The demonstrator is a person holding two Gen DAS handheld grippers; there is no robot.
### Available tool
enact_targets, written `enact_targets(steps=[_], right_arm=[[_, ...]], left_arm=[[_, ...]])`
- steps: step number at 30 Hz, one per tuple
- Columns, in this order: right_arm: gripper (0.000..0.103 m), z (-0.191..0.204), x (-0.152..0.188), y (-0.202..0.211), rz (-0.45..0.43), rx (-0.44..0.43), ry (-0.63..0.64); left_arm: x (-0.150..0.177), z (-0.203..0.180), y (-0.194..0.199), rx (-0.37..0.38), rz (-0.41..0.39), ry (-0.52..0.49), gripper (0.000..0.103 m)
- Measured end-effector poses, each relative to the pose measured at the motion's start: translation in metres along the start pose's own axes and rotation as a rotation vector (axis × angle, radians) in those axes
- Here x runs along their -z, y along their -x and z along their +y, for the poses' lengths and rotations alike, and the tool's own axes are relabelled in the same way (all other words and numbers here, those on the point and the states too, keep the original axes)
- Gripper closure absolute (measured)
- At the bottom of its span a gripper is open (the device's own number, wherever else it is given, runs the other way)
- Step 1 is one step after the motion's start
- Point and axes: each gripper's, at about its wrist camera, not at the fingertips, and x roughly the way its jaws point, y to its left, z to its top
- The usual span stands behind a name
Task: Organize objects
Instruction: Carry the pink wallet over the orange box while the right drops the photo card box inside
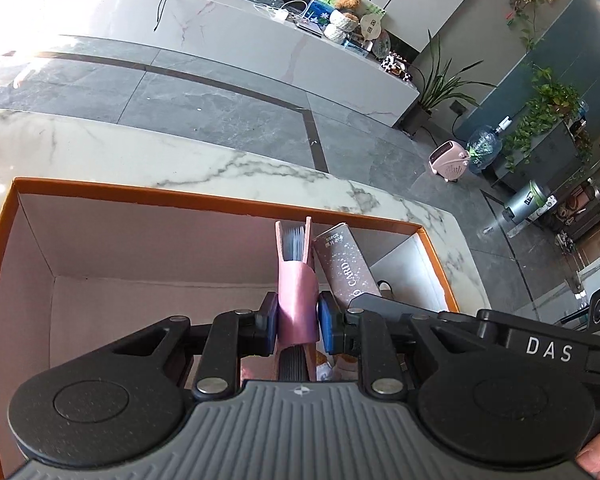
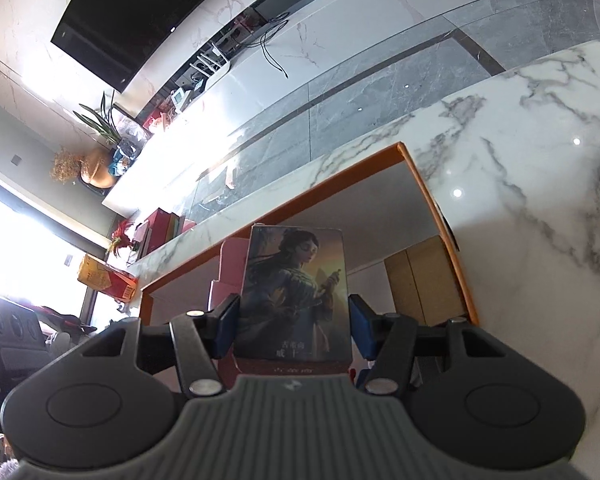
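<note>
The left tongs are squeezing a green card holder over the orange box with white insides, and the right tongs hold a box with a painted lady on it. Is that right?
Not quite: the card holder in the left tongs is pink, not green, as the left wrist view shows. The rest holds: it hangs over the orange box with white insides, and the right tongs grip the box with a painted lady.

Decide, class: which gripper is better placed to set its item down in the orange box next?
Left, probably. The left gripper holds its pink booklet inside the orange box, over bare floor. The right gripper's picture box looks higher.
</note>
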Motion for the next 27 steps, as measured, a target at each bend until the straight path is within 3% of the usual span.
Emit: enact_targets(steps=[6, 14, 27], right_arm=[[0.043, 0.000, -0.010, -0.020, 0.053, 0.018, 0.033], [0.041, 0.001, -0.016, -0.034, 0.086, 0.038, 0.056], [0.037, 0.010, -0.016, -0.041, 0.124, 0.135, 0.085]], left_arm=[[-0.001, 0.015, -0.004, -0.001, 0.009, 0.072, 0.079], [-0.001, 0.040, -0.015, 0.060, 0.034, 0.181, 0.079], [0.004, 0.064, -0.027, 0.158, 0.029, 0.247, 0.079]])
